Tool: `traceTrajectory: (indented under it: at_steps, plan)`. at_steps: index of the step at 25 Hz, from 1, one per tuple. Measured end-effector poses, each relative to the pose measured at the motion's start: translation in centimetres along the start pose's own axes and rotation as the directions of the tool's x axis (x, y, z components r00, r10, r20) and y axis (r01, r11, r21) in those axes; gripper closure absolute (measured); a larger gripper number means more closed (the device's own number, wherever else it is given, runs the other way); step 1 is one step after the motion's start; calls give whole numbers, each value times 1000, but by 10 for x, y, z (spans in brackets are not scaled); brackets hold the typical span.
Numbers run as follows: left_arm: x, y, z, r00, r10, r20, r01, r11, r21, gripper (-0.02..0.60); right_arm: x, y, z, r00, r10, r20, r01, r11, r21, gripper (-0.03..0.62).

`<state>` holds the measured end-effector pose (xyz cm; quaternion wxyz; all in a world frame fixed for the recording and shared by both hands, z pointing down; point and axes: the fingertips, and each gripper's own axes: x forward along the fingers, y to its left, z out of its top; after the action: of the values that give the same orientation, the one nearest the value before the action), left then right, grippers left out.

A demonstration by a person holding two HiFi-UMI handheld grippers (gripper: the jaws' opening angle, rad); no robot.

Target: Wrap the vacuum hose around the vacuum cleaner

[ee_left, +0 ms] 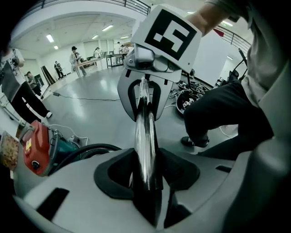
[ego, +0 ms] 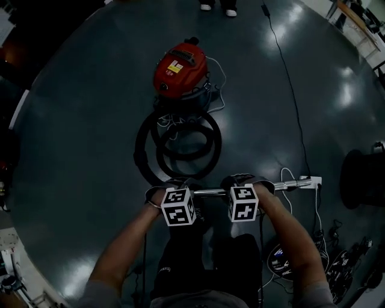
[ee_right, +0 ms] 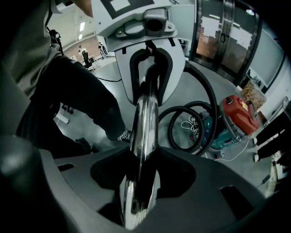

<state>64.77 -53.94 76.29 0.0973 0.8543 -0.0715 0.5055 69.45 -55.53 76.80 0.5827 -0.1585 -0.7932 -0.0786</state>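
Both left gripper (ee_left: 145, 175) and right gripper (ee_right: 141, 179) clamp the chrome tube (ego: 210, 192), its left end hidden beneath them.

Beyond the vacuum cleaner (ego: 180, 71), a person's shoes (ego: 218, 7) showed at the head view's top edge, with the rest of the person cut off. The print on the vacuum cleaner's yellow label (ego: 175, 67) was too small to read. Nearer than the vacuum cleaner, the 2 marker cubes of the left gripper (ego: 177, 194) and right gripper (ego: 243, 191) hid their jaws, stretches of the chrome tube (ego: 210, 192), and the hose (ego: 180, 157) end.
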Motion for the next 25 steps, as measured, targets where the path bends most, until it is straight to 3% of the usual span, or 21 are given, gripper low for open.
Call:
traceTrajectory:
  at_steps: [7, 17, 20, 23, 25]
  plan:
    - [86, 14, -54, 998, 69, 12, -68, 994, -88, 402, 99, -18, -26, 1000, -12, 29, 16, 991, -130, 421]
    - [188, 29, -120, 1000, 22, 4, -20, 963, -270, 402, 232, -38, -53, 997, -28, 67, 45, 963, -265, 421]
    - [205, 35, -127, 996, 70, 46, -53, 949, -312, 402, 265, -37, -61, 995, -48, 88, 72, 952, -297, 419]
    - [215, 38, -126, 987, 102, 127, -43, 915, -401, 400, 297, -30, -71, 994, -36, 99, 65, 949, -309, 419]
    - [223, 39, -130, 984, 104, 143, -35, 908, -419, 400, 314, -29, -76, 994, -26, 103, 57, 949, -309, 419]
